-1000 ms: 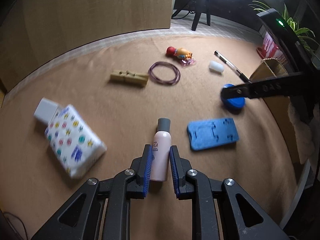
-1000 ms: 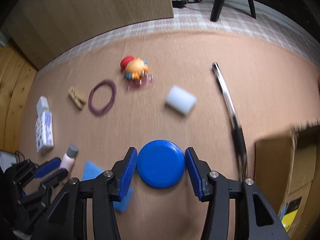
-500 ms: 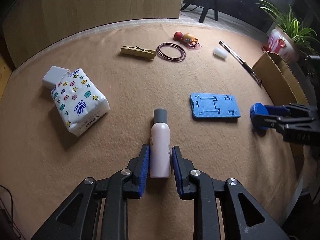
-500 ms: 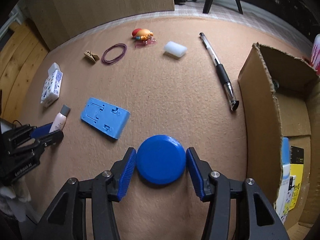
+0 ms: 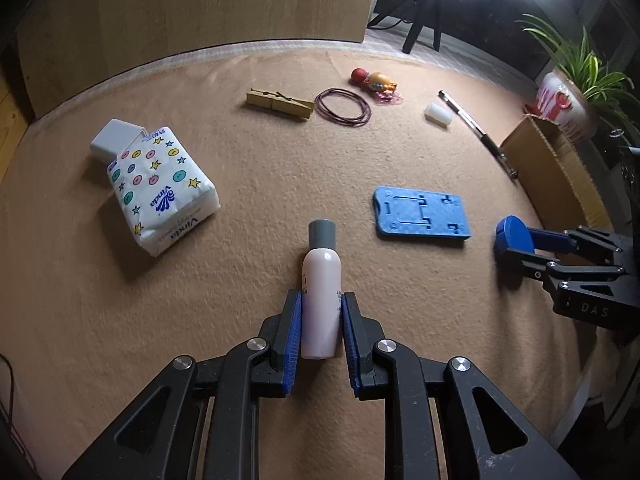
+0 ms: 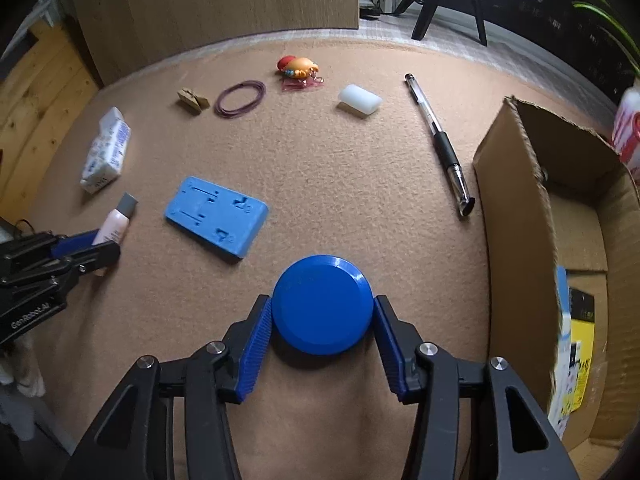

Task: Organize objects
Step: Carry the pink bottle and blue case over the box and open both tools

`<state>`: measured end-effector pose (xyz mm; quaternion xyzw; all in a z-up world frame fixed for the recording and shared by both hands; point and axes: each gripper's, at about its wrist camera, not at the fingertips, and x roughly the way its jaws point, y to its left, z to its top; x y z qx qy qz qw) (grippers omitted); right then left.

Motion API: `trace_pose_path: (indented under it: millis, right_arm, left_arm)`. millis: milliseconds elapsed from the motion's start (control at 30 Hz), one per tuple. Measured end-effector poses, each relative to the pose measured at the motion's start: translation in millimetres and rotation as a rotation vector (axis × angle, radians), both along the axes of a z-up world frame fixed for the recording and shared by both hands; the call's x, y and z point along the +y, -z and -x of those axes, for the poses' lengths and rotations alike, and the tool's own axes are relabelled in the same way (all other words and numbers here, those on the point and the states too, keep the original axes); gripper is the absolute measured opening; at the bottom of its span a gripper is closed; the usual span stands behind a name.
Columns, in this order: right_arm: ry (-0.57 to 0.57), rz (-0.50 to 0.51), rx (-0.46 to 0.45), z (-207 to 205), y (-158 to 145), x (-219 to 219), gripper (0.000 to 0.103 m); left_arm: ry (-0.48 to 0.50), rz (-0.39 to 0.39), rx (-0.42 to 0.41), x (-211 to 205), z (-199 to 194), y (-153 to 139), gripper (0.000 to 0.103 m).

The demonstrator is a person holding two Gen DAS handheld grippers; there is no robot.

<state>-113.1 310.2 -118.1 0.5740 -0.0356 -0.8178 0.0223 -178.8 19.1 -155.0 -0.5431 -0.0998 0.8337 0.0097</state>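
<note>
My left gripper is shut on a pale pink bottle with a grey cap, held above the tan cloth; it also shows in the right wrist view. My right gripper is shut on a round blue disc, held above the cloth; the disc shows at the right in the left wrist view. An open cardboard box stands to the right of the disc, with packets inside.
On the cloth lie a blue flat stand, a tissue pack, a small grey block, a wooden clothespin, purple bands, a toy keychain, a white eraser and a pen. A potted plant stands far right.
Both grippers have pulled back and lifted with their objects. The right gripper with the disc has moved right, nearer the box. The bottle has turned label-down in the left gripper.
</note>
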Motion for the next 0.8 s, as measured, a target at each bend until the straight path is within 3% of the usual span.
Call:
trace_pose_path:
  millis: [367,800]
  right_arm:
    - [0.07,0.085,0.116,-50.6,-57.8,32.8,0.046]
    - [0.251,0.007,0.201,-102.9,-100.3,108.8,0.046]
  left_arm:
    - [0.041,-0.062,0.077,23.5,3.2,-39.2,0.021]
    - [0.23,-0.075,0.161,118.1,44.5,-78.5,0.021]
